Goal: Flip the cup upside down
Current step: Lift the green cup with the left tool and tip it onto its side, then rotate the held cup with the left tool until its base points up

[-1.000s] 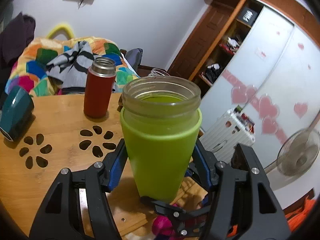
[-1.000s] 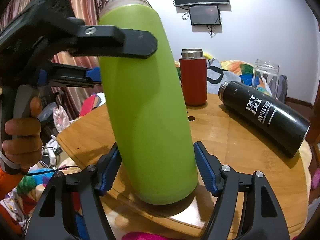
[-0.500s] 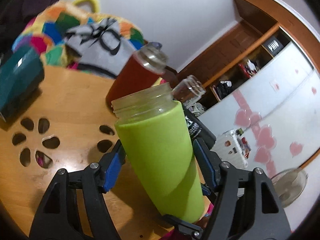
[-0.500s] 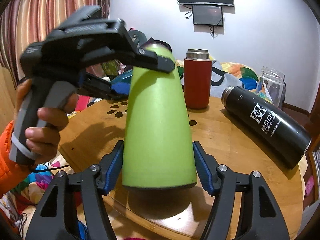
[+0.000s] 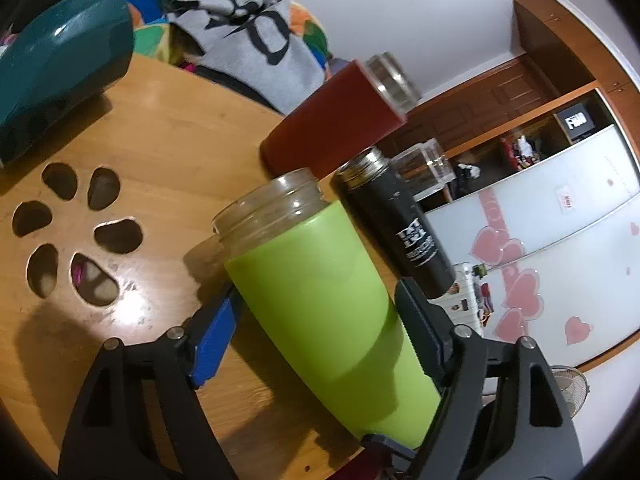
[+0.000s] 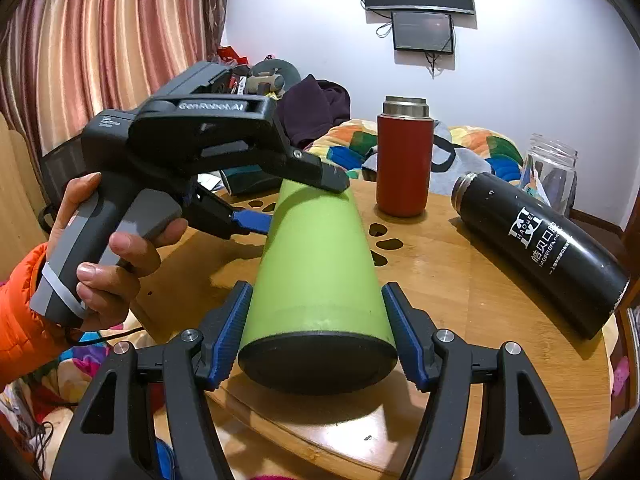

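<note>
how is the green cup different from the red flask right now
The green cup is tipped far over, its black base facing the right wrist camera; the red flask stands upright on the table. Both tongs flank the cup; nothing touches the flask. The cup's neck is clear glass, the flask's is metal. Both are lidless.

Lime-green cup (image 5: 320,304) w/ clear glass neck, black base, tipped roughly horizontal, prob. off tabletop.
</note>
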A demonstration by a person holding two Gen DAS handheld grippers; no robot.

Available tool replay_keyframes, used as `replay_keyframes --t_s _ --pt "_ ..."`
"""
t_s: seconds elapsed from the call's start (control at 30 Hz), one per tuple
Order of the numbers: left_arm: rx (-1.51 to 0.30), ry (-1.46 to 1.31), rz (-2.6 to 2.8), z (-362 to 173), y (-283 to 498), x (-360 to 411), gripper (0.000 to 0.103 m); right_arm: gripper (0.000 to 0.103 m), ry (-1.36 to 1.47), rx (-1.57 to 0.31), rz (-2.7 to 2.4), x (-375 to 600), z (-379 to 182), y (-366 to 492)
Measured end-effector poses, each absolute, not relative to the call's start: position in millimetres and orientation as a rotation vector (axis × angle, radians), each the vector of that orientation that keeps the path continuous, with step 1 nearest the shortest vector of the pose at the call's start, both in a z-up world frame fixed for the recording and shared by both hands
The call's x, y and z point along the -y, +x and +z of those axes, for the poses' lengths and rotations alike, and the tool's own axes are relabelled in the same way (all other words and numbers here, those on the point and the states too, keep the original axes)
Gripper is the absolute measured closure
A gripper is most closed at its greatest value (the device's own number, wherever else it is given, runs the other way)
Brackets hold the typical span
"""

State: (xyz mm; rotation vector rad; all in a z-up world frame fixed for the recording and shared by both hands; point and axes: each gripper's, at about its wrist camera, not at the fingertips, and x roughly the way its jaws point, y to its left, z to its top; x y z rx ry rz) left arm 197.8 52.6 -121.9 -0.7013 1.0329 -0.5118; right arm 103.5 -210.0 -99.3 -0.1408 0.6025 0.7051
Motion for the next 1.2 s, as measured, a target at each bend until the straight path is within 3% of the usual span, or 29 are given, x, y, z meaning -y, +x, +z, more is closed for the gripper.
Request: replay_keyframes --t_s 0.3,0.63,0.77,0.93,1.13,1.2 --pt "-1.041 -0.633 -0.507 -119.7 193.8 -52.0 0.021 0.04 -0.143 -0.602 0.716 209.7 -100.3 101.3" --pt "-0.871 -0.171 -0.379 -77.7 154.2 -16.4 0.024 0.038 -0.122 -0.621 0.729 211.1 -104.2 102.2" --pt "-0.798 -0.02 -0.369 -68.6 140.9 7.0 0.041 0.038 -0.138 -0.656 0.727 208.8 -113.5 102.0" --pt "-0.769 0.033 -0.411 -67.0 135.1 21.5 0.072 0.039 -0.134 -0.658 0.718 212.0 -116.8 99.5" --pt "-0.727 0.072 -0.425 -60.6 127.6 29.1 0.091 0.039 -0.144 -0.614 0.693 217.0 -105.7 88.2" --pt "-0.711 0.082 -0.426 -56.4 124.1 30.1 0.091 0.039 -0.14 -0.579 0.688 220.5 -95.4 83.8"
